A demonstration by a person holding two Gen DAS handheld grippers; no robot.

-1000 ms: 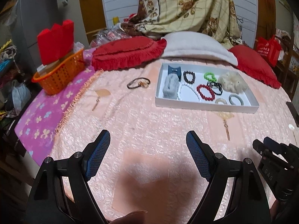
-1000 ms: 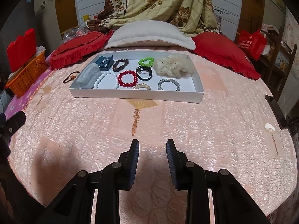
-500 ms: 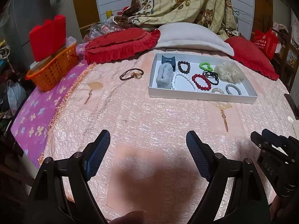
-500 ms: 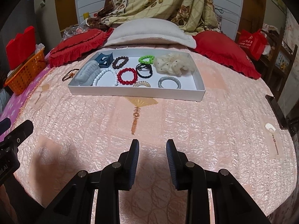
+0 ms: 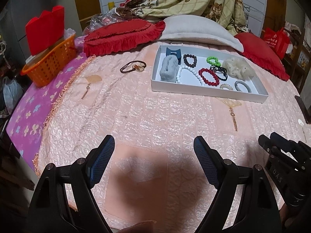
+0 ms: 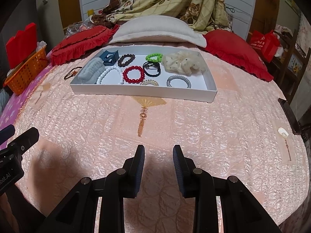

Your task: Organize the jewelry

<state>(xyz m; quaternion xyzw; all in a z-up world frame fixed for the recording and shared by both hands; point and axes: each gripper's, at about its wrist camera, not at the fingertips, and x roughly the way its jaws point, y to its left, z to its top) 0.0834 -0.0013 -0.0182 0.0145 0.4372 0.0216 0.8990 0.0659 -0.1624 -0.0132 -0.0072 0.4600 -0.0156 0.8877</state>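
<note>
An orange basket (image 5: 48, 64) (red paper bag inside) sits far left; two red cushions (image 5: 122, 36) flank a cream pillow (image 5: 198, 31) beneath a floral blanket (image 5: 194, 0).

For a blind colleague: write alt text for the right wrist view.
A white tray of bracelets and hair ties sits on a pink bedspread; one brown hair tie lies outside it. The right gripper hovers empty, jaws slightly apart.

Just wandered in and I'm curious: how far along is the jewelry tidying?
Mostly done, it seems: the white tray already holds bracelets, hair ties, a scrunchie and a claw clip. Nothing is in hand; the left claw is wide open and the right claw is narrower but empty, both over bare bedspread. Left: a brown hair tie lying outside the tray.
</note>
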